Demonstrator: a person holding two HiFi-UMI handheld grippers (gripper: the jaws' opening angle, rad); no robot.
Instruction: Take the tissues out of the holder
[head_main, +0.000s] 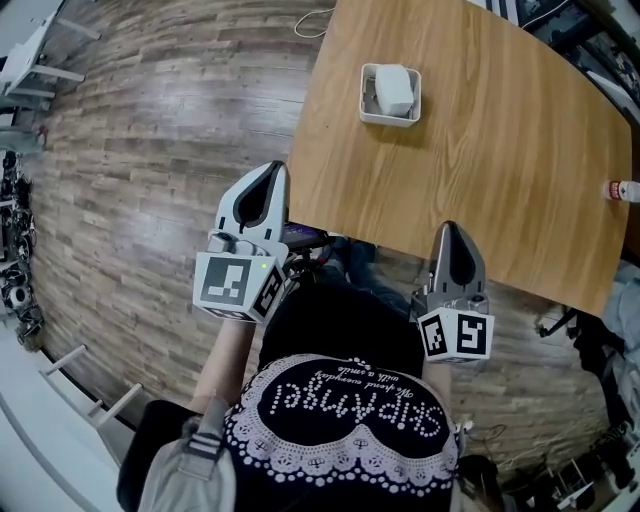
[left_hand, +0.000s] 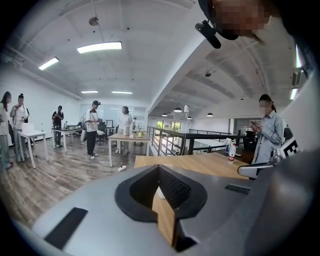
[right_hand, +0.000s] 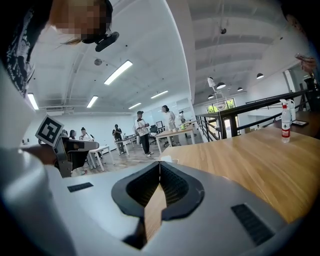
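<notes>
Wood table (head_main: 520, 170): left gripper (head_main: 274, 170), right gripper (head_main: 450, 230) both pressed together, empty; yanking tissues (head_main: 395, 88) could drag the unbraced holder (head_main: 389, 120).

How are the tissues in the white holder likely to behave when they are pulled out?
The tissues look like a soft white wad, so they are probably floppy and very light. They fill most of the small holder, which seems to stand loose on the table, so pulling may drag or lift it too.
</notes>
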